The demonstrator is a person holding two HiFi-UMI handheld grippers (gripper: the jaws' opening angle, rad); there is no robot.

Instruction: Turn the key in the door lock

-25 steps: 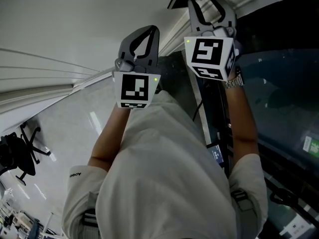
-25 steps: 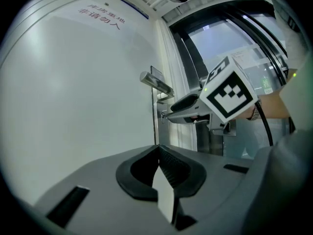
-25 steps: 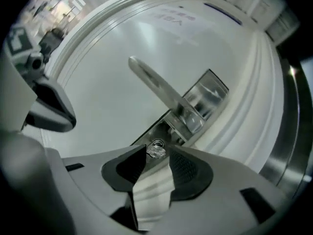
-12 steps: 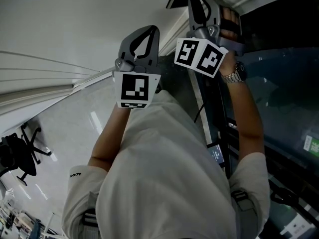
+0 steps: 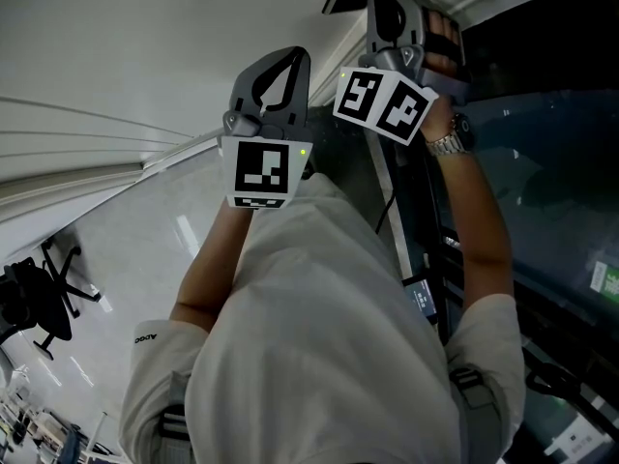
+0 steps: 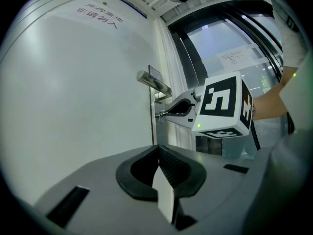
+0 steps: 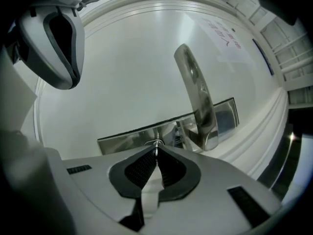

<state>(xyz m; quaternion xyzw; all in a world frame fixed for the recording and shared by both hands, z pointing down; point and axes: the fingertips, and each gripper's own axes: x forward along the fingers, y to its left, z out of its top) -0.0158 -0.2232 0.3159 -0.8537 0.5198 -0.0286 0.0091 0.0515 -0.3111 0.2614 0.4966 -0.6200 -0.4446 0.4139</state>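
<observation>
The white door (image 7: pixel 122 72) bears a steel lock plate (image 7: pixel 122 135) and lever handle (image 7: pixel 196 94).

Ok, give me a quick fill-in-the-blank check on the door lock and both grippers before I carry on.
1. The right gripper has its fingers shut on the ____.
2. In the left gripper view, the right fingers meet the door ____ the lever handle.
3. The left gripper has ____ between its shut fingers.
Missing words: key; below; nothing.
Note: the right fingers have just been closing, with the key between them.
</observation>
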